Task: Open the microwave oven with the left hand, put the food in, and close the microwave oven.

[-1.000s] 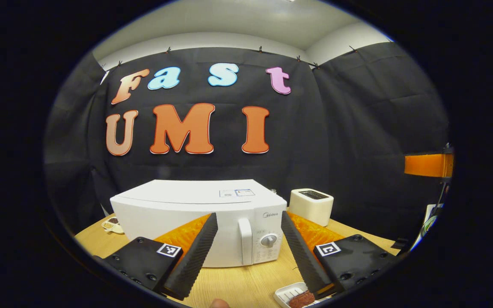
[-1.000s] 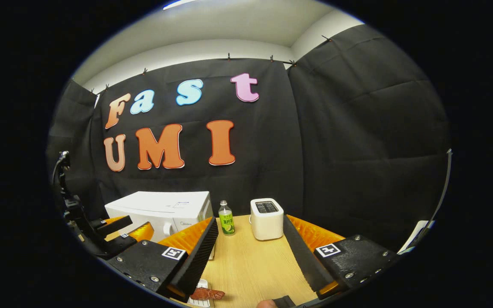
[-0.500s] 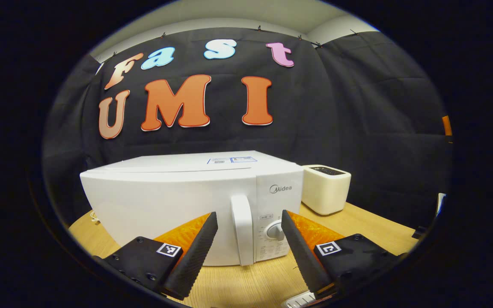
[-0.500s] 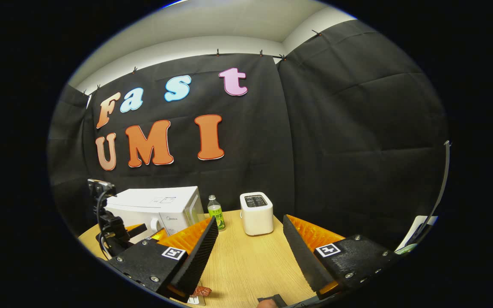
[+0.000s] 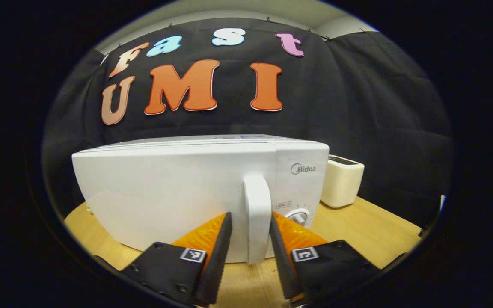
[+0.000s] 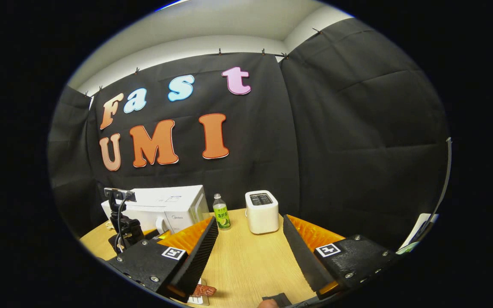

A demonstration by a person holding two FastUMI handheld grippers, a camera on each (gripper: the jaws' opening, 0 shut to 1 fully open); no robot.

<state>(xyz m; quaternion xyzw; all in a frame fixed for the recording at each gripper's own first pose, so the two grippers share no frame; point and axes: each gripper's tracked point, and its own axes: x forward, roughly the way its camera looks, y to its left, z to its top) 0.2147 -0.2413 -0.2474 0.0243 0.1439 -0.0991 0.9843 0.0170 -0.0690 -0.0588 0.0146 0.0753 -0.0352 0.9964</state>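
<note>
I see left gripper (image 5: 248, 222) right at microwave (image 5: 178, 188) front, fingers straddling vertical door handle (image 5: 257, 222), one each side, narrow gaps visible, not yet pressing. Door shut. Toaster (image 5: 341, 179) right of microwave on wooden table (image 5: 366, 231). My right gripper (image 6: 248, 239) hangs over near table, fingers spread wide, holding nothing. Food (image 6: 203, 291) on white tray at near edge, just beside its left finger. Green bottle (image 6: 221, 216) stands between microwave and toaster.

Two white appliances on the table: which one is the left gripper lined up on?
The microwave, the wide box with a door handle. The left gripper has its fingers either side of that handle. The small toaster stands apart, beyond the microwave's dial side.
</note>
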